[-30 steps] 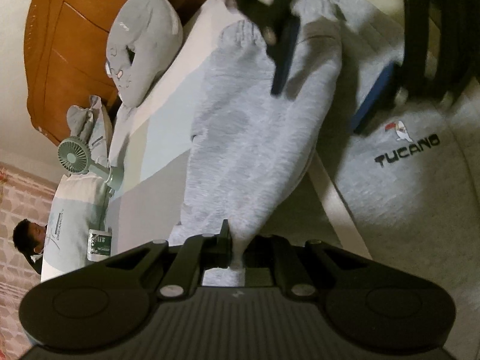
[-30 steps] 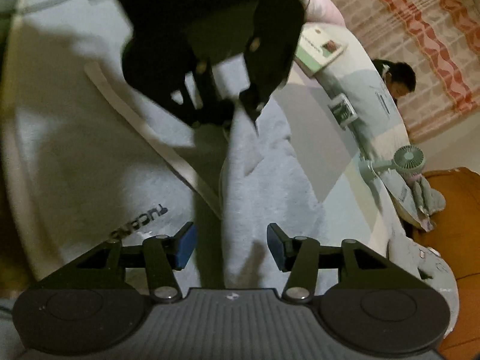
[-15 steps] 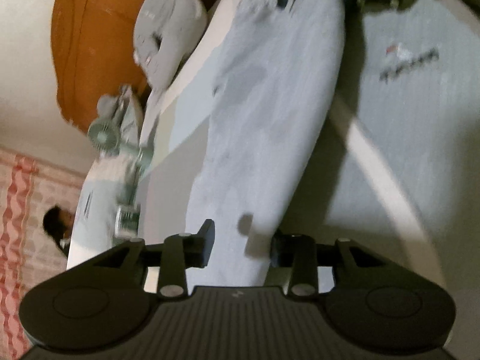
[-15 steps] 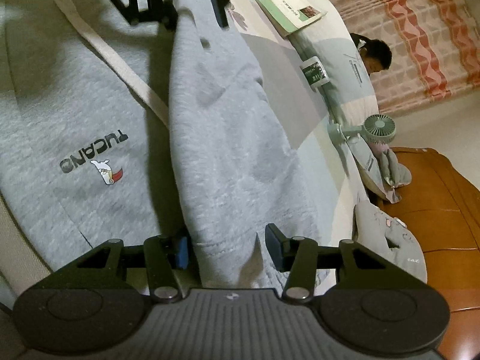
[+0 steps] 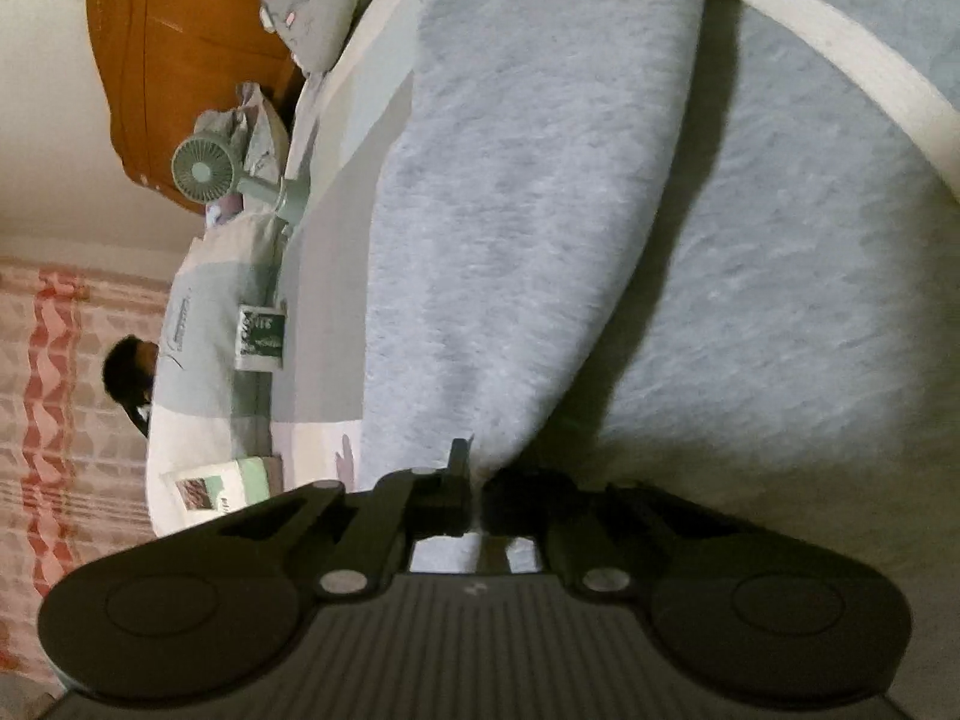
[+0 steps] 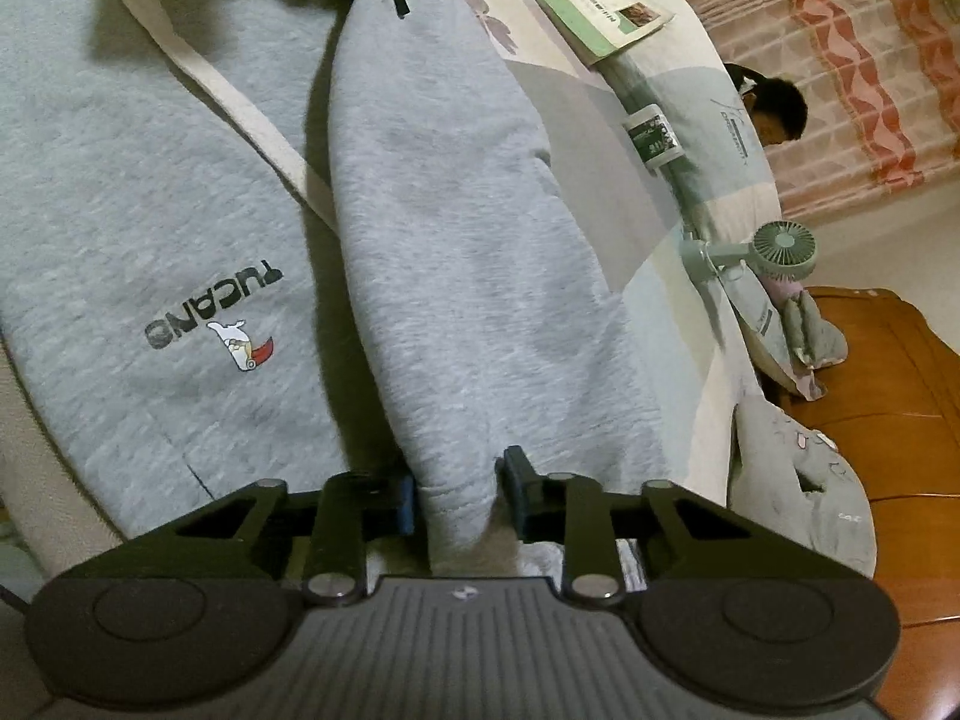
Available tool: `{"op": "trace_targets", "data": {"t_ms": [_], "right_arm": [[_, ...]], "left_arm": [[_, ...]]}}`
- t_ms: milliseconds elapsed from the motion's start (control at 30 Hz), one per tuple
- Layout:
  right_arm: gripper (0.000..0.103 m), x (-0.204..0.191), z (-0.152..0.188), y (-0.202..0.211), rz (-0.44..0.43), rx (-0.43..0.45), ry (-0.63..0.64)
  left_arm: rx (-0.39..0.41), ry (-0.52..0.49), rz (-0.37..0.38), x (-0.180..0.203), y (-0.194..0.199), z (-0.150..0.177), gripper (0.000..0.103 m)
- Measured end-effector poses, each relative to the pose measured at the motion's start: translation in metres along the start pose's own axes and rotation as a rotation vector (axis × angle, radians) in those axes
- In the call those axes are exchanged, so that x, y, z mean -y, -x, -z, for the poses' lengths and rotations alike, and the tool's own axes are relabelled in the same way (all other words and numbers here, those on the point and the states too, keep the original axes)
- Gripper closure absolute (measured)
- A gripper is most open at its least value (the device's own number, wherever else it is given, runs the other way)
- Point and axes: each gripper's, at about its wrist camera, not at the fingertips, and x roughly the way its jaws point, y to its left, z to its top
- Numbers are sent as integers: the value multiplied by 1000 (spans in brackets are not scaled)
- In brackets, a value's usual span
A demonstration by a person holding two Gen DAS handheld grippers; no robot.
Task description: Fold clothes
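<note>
Grey sleeve (image 6: 456, 276) pinched at both ends, left tool (image 5: 474, 498) and right tool (image 6: 459, 498) clamped on it; sweatshirt body (image 6: 132, 192) flat alongside, folding incomplete.

The bed (image 6: 606, 252) under my work wears a patchwork sheet of pale green, grey and cream blocks, and my grey sweatshirt (image 6: 150, 192) (the one printed TUCANO) lies spread flat across it, its sleeve (image 6: 474, 276) running along the sheet. Along the far edge sit a green-and-white booklet (image 6: 600, 15), a small green carton (image 6: 651, 138) and a mint handheld fan (image 6: 780, 252). A grey plush pillow (image 6: 798, 492) rests near the wooden headboard (image 6: 888, 420).
</note>
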Motion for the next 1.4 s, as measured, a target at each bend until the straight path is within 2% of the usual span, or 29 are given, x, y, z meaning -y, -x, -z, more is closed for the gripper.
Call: {"op": "trace_targets", "data": {"t_ms": [200, 300, 533, 600, 867, 1033, 1200, 1400], "right_arm": [[89, 5, 4, 9, 25, -4, 31], [90, 6, 8, 15, 71, -3, 71], [91, 12, 28, 25, 221, 7, 234], [91, 10, 38, 24, 239, 8, 285], [91, 1, 65, 23, 219, 15, 422], [91, 22, 68, 33, 175, 19, 375], [91, 35, 72, 40, 199, 26, 368], [91, 7, 84, 24, 181, 7, 430]], "left_arm": [[4, 1, -49, -17, 26, 7, 102], [19, -41, -68, -22, 46, 3, 102], [73, -127, -38, -13, 96, -8, 102], [90, -151, -27, -10, 111, -11, 102], [183, -229, 69, 28, 151, -33, 102], [213, -244, 100, 38, 165, -42, 102], [235, -244, 117, 42, 177, -44, 102], [243, -254, 160, 63, 176, -47, 102]]}}
